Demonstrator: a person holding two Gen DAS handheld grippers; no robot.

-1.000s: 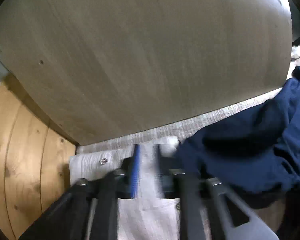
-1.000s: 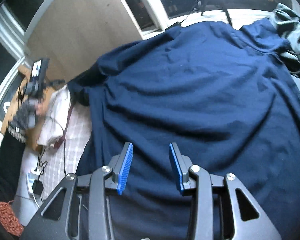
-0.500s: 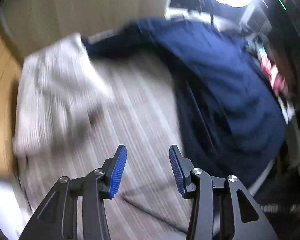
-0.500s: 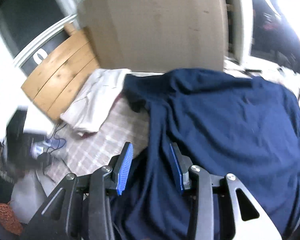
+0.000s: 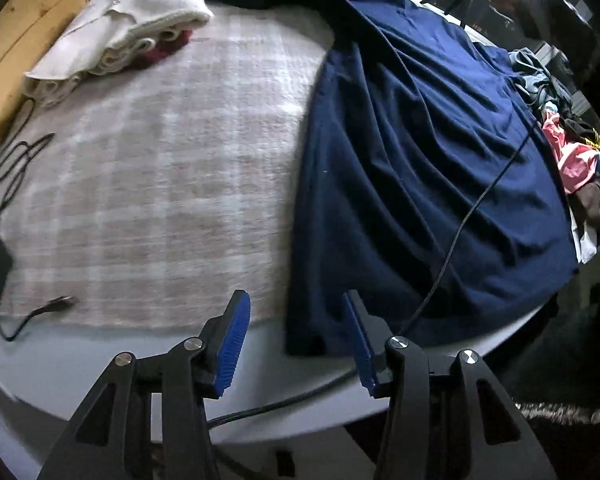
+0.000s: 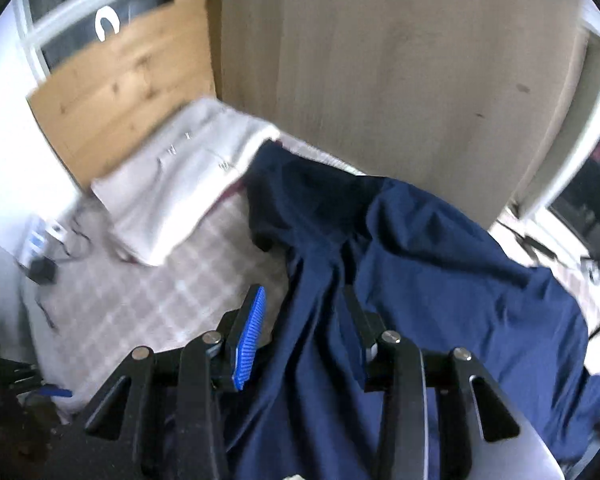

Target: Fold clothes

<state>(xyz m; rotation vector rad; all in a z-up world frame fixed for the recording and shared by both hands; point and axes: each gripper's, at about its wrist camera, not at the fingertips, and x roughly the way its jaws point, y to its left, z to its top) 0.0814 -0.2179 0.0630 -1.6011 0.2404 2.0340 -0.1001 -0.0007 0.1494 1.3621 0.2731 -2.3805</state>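
plaid bed cover [image 5: 160, 168] holds a rumpled, spread-out navy shirt [image 5: 420, 152].

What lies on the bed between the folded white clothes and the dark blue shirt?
In the left wrist view, only bare checked bedcover lies between the folded white clothes and the dark blue shirt. Near the headboard, the two almost meet.

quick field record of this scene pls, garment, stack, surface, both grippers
garment: navy shirt spread wrinkled over the bed, a thin black cable lying across it
stack: folded white clothes at the far corner by the wooden board
surface: checked blanket
left gripper: jaws opening, nothing between them, above the shirt's near corner
right gripper: navy fabric runs between its fingers; grip unclear
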